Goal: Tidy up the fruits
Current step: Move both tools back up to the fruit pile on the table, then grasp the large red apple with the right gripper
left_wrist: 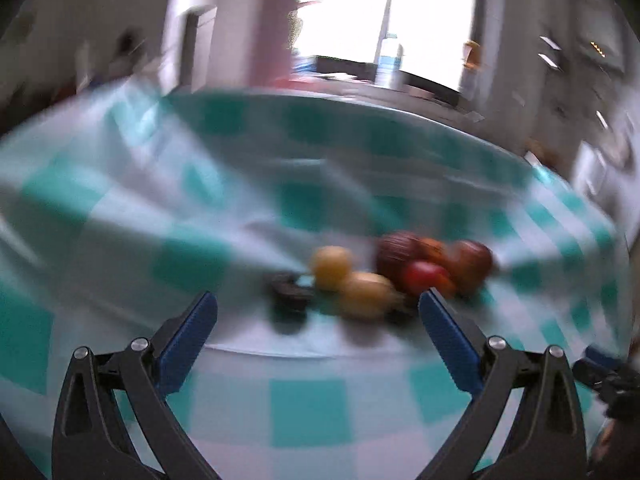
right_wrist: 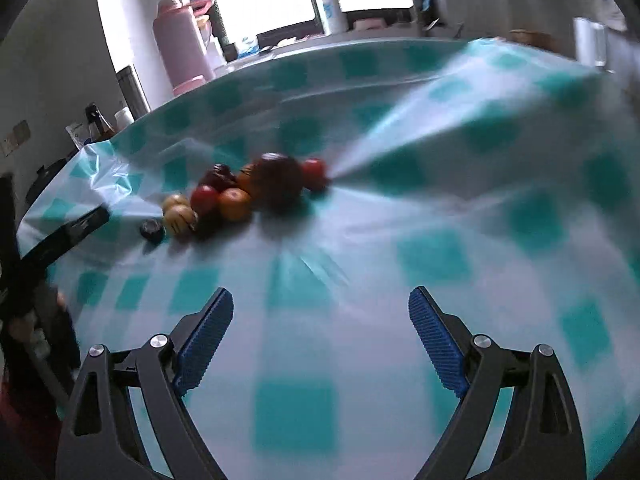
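Both tools, left tool [left_wrist: 318, 308] and right tool [right_wrist: 320, 304], gape empty; fruit pile [right_wrist: 248, 192] ahead on the bench [right_wrist: 440, 248] is clustered, no container visible.

Tablecloth [right_wrist: 360, 264]: teal and white check, glossy, with pale highlights along the creases. Fruit pile [right_wrist: 248, 192] is mixed: two yellow fruits [right_wrist: 178, 212] with faint dark streaks, a bright red one [right_wrist: 205, 198], an orange one [right_wrist: 234, 203], a big dark maroon-brown one [right_wrist: 280, 184], another red one [right_wrist: 314, 173] on the far side, and a dark purple-red one [right_wrist: 219, 174] at the back. Small black object [right_wrist: 151, 229] just beside the yellow ones. Left gripper [left_wrist: 318, 308] and right gripper [right_wrist: 321, 306]: black frames, blue ribbed pads, silver pivot pins. Background: pink flask [right_wrist: 182, 44] with a darker pink base, white bottle [right_wrist: 330, 2] with a blue label. Left view is motion-blurred, hues wash out.
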The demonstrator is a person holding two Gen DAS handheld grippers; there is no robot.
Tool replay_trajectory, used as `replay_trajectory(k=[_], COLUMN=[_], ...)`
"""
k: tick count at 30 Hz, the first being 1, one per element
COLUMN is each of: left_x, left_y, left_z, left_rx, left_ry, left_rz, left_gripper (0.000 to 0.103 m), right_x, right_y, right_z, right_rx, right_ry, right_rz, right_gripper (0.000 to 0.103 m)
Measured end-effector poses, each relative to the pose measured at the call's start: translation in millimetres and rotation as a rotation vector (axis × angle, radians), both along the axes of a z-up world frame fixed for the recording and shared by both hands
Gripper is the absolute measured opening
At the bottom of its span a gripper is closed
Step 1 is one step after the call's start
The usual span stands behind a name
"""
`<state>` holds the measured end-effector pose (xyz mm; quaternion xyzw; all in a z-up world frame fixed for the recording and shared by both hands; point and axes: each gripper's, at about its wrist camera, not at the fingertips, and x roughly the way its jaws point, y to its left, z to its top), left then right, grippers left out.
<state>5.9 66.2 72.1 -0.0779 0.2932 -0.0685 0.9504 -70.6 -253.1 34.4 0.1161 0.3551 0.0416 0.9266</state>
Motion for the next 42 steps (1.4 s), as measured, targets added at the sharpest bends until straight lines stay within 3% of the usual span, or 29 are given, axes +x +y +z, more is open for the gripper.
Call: replay_trajectory(k=[2, 6, 9, 12, 17, 19, 21, 25, 27, 31, 34, 36, 41, 42], left_x=[10.0, 14.1, 12.5, 12.7, 16.0, 15.7, 14.6, 13.4, 12.1, 11.3, 12.6, 12.2, 10.0, 10.4], left_y=[27.4, 49.3, 48.5, 41.4, 39.8, 40.2, 41.0, 41.8, 41.0, 37.8, 37.5, 38.5, 36.4, 35.9], left_z=[-11.3, -21.1, -23.3, -22.6, -26.0, -25.4, -25.2, -27.4, -27.5, -28.5, -31.3, -31.4, -29.3, -29.5], left_rx=[-0.078, -0.153, -0.122, -0.091, -0.113, -0.113, -0.114, -0.111, -0.106, -0.082, -0.086, -0.095, -0.101, -0.1], left_ry=[0.04, 0.08, 0.077, 0.076, 0.097, 0.096, 0.095, 0.104, 0.098, 0.091, 0.103, 0.102, 0.093, 0.095], left_rz=[0.056, 0.139, 0.145, 0.126, 0.117, 0.121, 0.13, 0.158, 0.172, 0.182, 0.179, 0.18, 0.164, 0.16], left_gripper=[0.101, 0.101, 0.101, 0.101, 0.101, 0.101, 0.101, 0.101, 0.101, 0.101, 0.101, 0.101, 0.101, 0.101], right_x=[37.8, 92.3, 122.7, 141.5, 165.4, 168.9, 168.3, 148.7, 136.8, 134.8, 141.3, 143.0, 143.3, 141.7], right_y=[5.1, 7.4, 16.6, 29.8, 49.8, 53.1, 50.4, 41.6, 34.0, 29.2, 16.9, 15.1, 18.9, 18.2], right_z=[-7.4, -18.7, -27.1, -34.9, -31.6, -32.0, -33.8, -23.0, -16.4, -19.8, -35.2, -35.0, -36.1, -36.2], right_rx=[0.066, 0.217, 0.325, 0.293, 0.167, 0.119, 0.141, 0.086, 0.052, 0.071, 0.178, 0.193, 0.133, 0.116], right_ry=[0.043, 0.064, 0.072, 0.108, 0.11, 0.121, 0.121, 0.075, 0.046, 0.071, 0.12, 0.113, 0.121, 0.121], right_rz=[-0.014, -0.099, -0.155, -0.185, -0.208, -0.222, -0.184, -0.136, -0.174, -0.205, -0.241, -0.267, -0.244, -0.241], right_gripper=[0.087, 0.087, 0.087, 0.088, 0.087, 0.069, 0.064, 0.065, 0.07, 0.082, 0.084, 0.085, 0.076, 0.068])
